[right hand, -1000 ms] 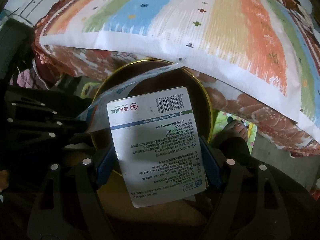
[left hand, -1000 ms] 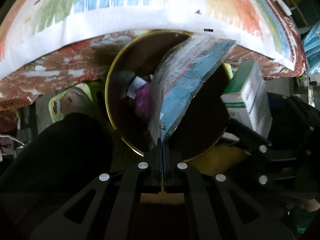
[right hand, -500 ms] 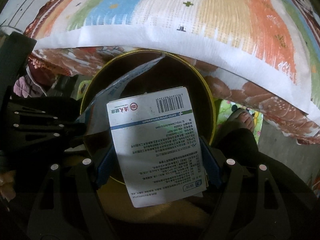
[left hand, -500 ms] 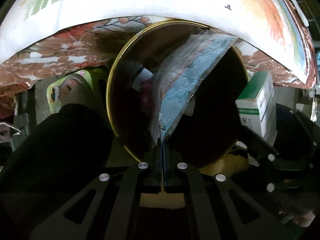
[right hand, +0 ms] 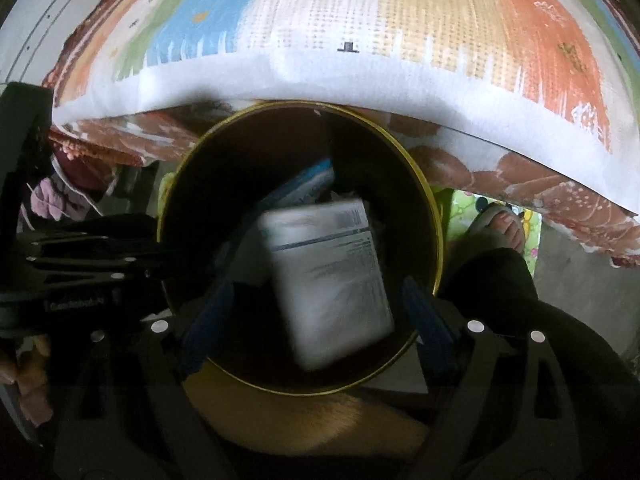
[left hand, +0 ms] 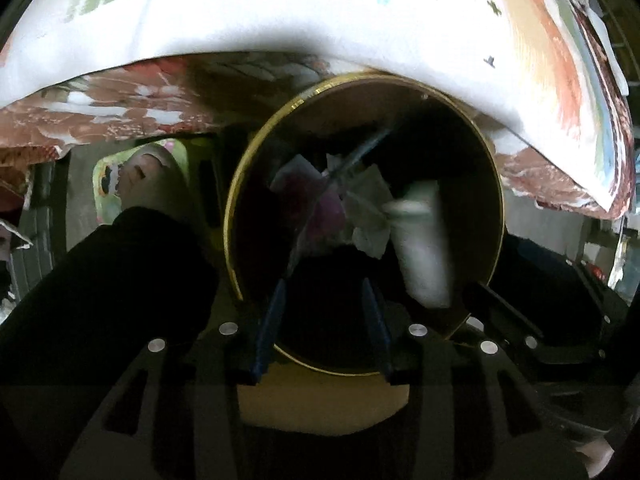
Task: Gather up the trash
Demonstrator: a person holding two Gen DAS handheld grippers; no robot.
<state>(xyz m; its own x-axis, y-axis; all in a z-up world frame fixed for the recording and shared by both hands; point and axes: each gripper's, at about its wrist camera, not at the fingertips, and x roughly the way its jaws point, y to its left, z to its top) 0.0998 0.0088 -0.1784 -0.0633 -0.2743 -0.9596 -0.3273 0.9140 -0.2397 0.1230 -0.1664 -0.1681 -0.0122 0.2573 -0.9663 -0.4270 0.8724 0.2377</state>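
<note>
Since a second ago I have released both items. Left gripper (left hand: 326,316) jaws are opening, empty; plastic wrapper (left hand: 344,164) now lies inside the gold-rimmed bin (right hand: 434,216). Right gripper (right hand: 316,320) jaws are opening too; white carton (right hand: 328,280), blurred, is inside the bin among paper scraps (left hand: 370,216).

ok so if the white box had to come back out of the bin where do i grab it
Grip the white box across its two long edges, coming straight down through the bin's gold rim. It lies broad printed face up inside, so those edges are the narrow span. It looks blurred, likely still settling.
</note>
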